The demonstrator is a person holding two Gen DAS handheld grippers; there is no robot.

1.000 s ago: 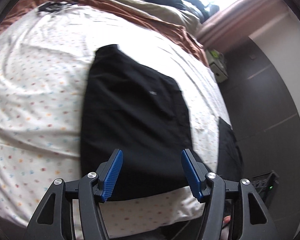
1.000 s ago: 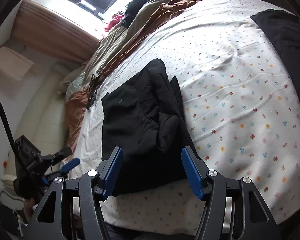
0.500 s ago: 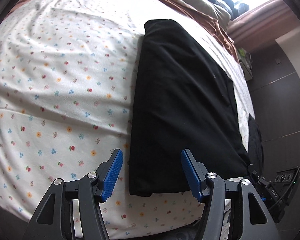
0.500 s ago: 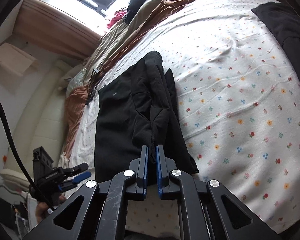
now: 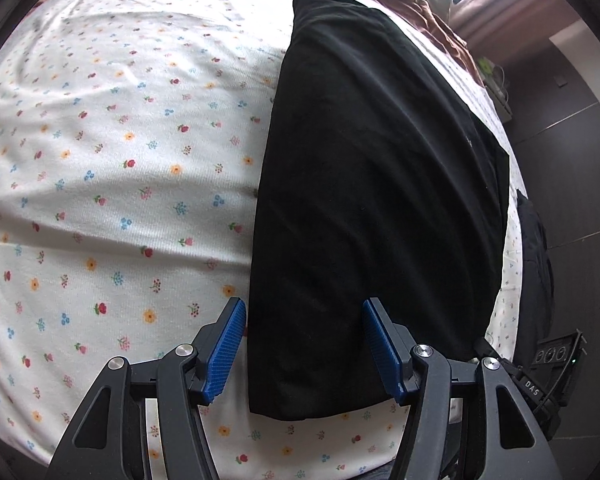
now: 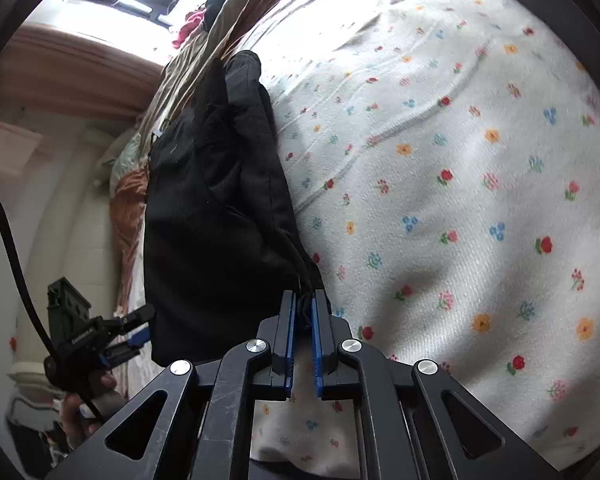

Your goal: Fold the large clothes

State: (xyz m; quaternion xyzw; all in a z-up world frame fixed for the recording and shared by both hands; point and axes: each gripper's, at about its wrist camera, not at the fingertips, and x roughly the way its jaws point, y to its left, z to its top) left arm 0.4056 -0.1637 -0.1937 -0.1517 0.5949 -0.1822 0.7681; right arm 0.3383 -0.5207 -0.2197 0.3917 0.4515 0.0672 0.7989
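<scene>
Both grippers dropped toward the bed (image 5: 112,184). Right gripper (image 6: 303,320) went from open to clamped on the black garment's (image 5: 372,200) near corner. Left gripper (image 5: 304,344) open, pads straddling the garment's other near corner, not pinching. Garment lies flat on the sheet.

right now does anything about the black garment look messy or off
The black garment lies flat on its left half, but its right edge is bunched into ridges running to where the right claw pinches it. The left claw is open over the near corner.
</scene>
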